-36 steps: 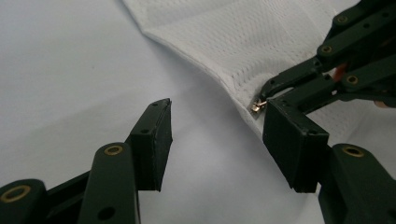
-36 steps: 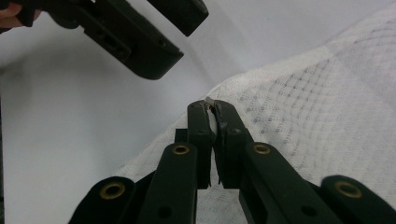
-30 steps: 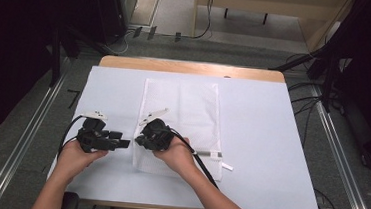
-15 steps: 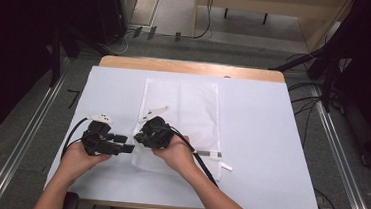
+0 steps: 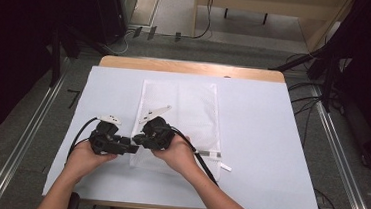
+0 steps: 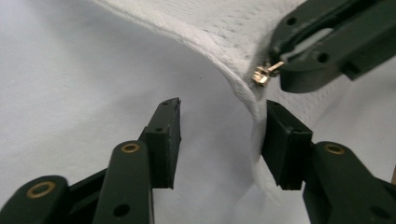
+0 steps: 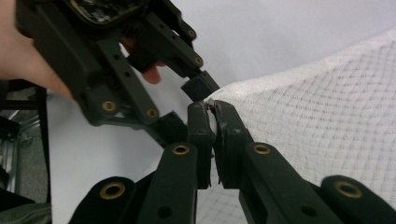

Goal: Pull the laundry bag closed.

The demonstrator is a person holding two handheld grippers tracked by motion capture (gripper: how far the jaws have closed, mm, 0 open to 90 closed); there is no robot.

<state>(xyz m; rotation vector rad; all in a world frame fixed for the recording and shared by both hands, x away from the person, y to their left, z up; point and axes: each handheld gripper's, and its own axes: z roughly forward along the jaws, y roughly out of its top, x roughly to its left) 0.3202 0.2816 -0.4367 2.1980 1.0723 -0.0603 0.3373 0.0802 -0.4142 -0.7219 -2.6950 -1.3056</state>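
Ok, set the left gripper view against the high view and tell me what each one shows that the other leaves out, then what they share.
Left gripper view: the small gold metal zipper pull at the edge of the white mesh laundry bag, sitting at the tips of the right gripper, and the left gripper with its jaws apart, one pad against the bag's edge; they have just been closing.

High view: the whole flat bag on the white table cover, both forearms and the grey floor.

Both: the bag, the cover and the two black grippers meeting at the bag's left edge.
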